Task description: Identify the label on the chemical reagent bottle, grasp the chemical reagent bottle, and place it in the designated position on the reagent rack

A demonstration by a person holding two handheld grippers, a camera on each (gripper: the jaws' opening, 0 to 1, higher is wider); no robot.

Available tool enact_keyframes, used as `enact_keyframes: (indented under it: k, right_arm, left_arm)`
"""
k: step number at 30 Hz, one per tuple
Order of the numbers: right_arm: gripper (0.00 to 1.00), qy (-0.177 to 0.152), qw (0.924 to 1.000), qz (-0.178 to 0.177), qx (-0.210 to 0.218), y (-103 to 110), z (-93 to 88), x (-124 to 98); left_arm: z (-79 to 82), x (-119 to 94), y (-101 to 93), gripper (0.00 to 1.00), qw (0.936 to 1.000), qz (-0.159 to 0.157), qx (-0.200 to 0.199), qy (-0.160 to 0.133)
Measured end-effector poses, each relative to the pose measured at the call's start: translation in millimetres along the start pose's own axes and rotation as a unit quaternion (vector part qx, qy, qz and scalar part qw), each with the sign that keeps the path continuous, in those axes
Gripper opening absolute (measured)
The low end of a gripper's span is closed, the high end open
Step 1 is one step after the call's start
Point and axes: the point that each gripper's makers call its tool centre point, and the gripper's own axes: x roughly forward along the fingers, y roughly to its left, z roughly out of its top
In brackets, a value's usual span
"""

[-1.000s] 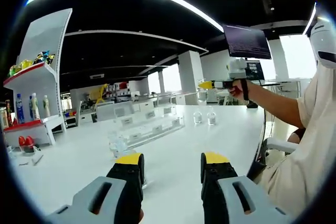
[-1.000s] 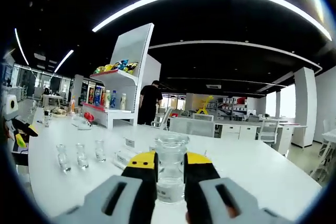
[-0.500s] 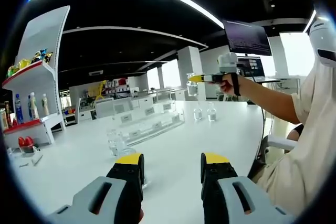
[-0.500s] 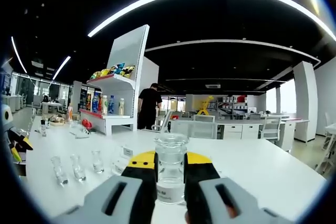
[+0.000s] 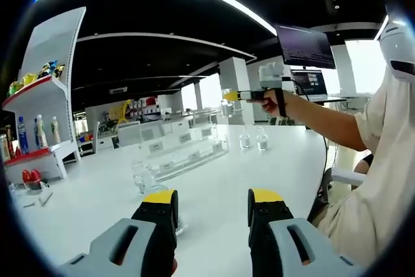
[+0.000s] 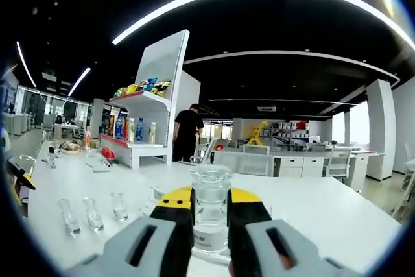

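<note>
1. Right tool (image 6: 210,215): yellow-tipped jaws clamped on either side of a clear reagent bottle (image 6: 211,209), which stands upright between them with its mouth above the jaw tips. A pale label shows low on the glass; its text is too small to read.
2. Right tool, left gripper view (image 5: 228,96): held in a person's hand (image 5: 272,100) above the white worktop (image 5: 259,173), at about 1 o'clock, the bottle (image 5: 226,102) at its tip.
3. Left tool (image 5: 212,212): jaws apart, nothing between them, low over the worktop.
4. Reagent rack (image 5: 181,150): clear, stepped, with small label cards, lying on the worktop at 11 o'clock in the left gripper view.
5. Three small vials (image 6: 91,213): upright in a row on the worktop, at 9 o'clock in the right gripper view.
6. Two small bottles (image 5: 253,141): standing beside the rack's far end.
</note>
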Motion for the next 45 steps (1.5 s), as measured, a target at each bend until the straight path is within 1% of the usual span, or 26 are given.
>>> enact_keyframes:
  k: [3,10,18,21,24,30,31,34,35,40,45]
  right_arm:
    - [0.18,0.0,1.0,0.004,0.001,3.6,0.3,6.8]
    - [0.18,-0.009,0.9999,0.007,0.005,9.6,7.8,17.5]
    - [0.18,-0.017,0.9998,0.014,-0.002,22.9,12.6,35.8]
    - [0.18,-0.021,0.9997,0.014,-0.008,28.2,9.4,42.0]
    - [0.18,-0.023,0.9996,0.015,-0.002,30.7,4.4,47.8]
    - [0.18,-0.016,0.9998,0.015,0.004,32.8,-5.7,55.4]
    - [0.18,-0.015,0.9998,0.015,0.006,28.5,-6.6,61.5]
    - [0.18,-0.017,0.9997,0.015,0.011,29.6,-9.4,65.7]
    - [0.18,-0.016,0.9997,0.017,0.012,28.0,-9.1,71.9]
    - [0.18,-0.013,0.9997,0.02,0.011,31.3,-16.4,79.9]
    - [0.18,-0.015,0.9996,0.019,0.012,32.1,-20.9,85.8]
  left_arm:
    - [0.3,-0.1,-0.3,0.44,1.0,0.0,0.0,0.0]
    - [0.2,1.7,-2.5,0.44,1.0,-0.003,0.001,-0.001]
    - [-0.6,2.8,-2.8,0.44,1.0,-0.004,0.003,0.002]
    - [-1.1,3.4,-2.0,0.44,1.0,-0.004,0.001,0.003]
    - [-1.6,4.2,-1.7,0.44,1.0,-0.005,0.002,0.005]
    - [-2.6,4.9,0.0,0.44,1.0,-0.005,0.001,0.006]
    - [-2.7,5.0,0.6,0.44,1.0,-0.005,0.0,0.006]
    - [-3.7,6.6,2.8,0.44,1.0,-0.004,0.0,0.009]
    - [-4.6,7.1,3.5,0.44,0.9999,-0.003,0.001,0.011]
    - [-9.0,9.0,7.4,0.44,0.9998,0.0,0.002,0.02]
    - [-10.3,10.4,10.2,0.44,0.9998,-0.001,-0.001,0.021]
